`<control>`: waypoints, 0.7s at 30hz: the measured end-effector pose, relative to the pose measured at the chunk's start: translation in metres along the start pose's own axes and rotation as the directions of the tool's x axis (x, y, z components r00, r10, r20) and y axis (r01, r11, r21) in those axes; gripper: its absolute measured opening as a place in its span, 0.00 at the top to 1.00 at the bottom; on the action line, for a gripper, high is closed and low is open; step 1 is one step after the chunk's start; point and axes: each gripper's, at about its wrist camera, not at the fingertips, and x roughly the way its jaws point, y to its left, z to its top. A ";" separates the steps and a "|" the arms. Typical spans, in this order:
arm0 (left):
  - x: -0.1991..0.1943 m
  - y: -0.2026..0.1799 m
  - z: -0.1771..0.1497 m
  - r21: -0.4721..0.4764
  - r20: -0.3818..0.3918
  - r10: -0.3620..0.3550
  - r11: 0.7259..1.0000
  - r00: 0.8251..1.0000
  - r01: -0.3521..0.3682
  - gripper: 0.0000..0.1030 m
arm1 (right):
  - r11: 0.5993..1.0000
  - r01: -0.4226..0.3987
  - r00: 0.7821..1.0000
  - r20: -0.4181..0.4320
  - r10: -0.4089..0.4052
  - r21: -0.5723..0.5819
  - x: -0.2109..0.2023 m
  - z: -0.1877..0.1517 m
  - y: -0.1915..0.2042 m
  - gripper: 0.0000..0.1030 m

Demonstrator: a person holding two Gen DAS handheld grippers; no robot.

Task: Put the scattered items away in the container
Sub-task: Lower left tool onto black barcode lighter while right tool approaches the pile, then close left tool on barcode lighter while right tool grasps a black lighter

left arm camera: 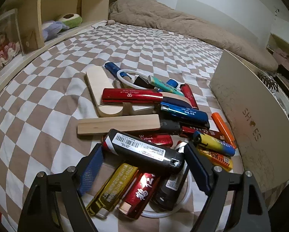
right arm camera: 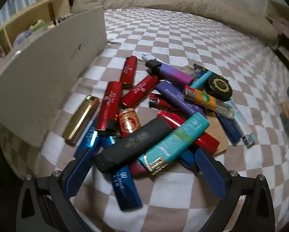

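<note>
Two hand-held grippers hang over a pile of lighters spread on a bed with a brown-and-white checked sheet point(left arm camera: 48, 89).

From the left wrist camera, the left hand-held gripper point(left arm camera: 144, 166) has a black lighter with a white barcode label point(left arm camera: 142, 150) lying crosswise between its blue pads. The left pad meets the lighter's end; the right pad stands just beside the metal end, and I cannot tell for certain that it presses. Under this lighter lie a gold lighter point(left arm camera: 111, 189), a red lighter with white characters point(left arm camera: 138, 193) and a white ring point(left arm camera: 175, 208). Further up the bed are two pale wooden blocks point(left arm camera: 117, 124), a long red lighter point(left arm camera: 133, 95), a shiny blue lighter point(left arm camera: 185, 113), an orange lighter point(left arm camera: 222, 127) and a yellow-and-blue lighter point(left arm camera: 214, 143). A grey shoe box point(left arm camera: 250, 104) stands at the right side, close against the pile.

From the right wrist camera, the right hand-held gripper point(right arm camera: 146, 164) is open, pads apart and touching nothing clearly, above a dark matte lighter point(right arm camera: 133, 145) and a teal lighter point(right arm camera: 173, 139) that lies across it. The shoe box point(right arm camera: 48, 77) stands to the left, with a second gold lighter point(right arm camera: 80, 118) just beside its wall. A purple vape point(right arm camera: 173, 73) and a round black tin point(right arm camera: 218, 87) sit at the pile's far side.
</note>
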 end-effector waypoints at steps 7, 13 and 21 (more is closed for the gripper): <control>-0.004 -0.001 -0.005 0.003 0.005 -0.010 1.000 1.000 0.010 0.18 | 0.988 0.072 0.997 0.004 -0.074 0.136 -0.010 -0.012 -0.041 0.00; -0.008 -0.003 -0.006 0.008 0.018 -0.005 1.000 1.000 0.005 0.18 | 0.952 0.168 0.986 -0.021 -0.168 0.257 -0.012 -0.024 -0.080 0.00; -0.011 -0.002 -0.004 0.006 0.026 -0.004 1.000 1.000 0.004 0.18 | 0.955 0.177 0.984 -0.008 -0.180 0.238 -0.017 -0.020 -0.065 0.00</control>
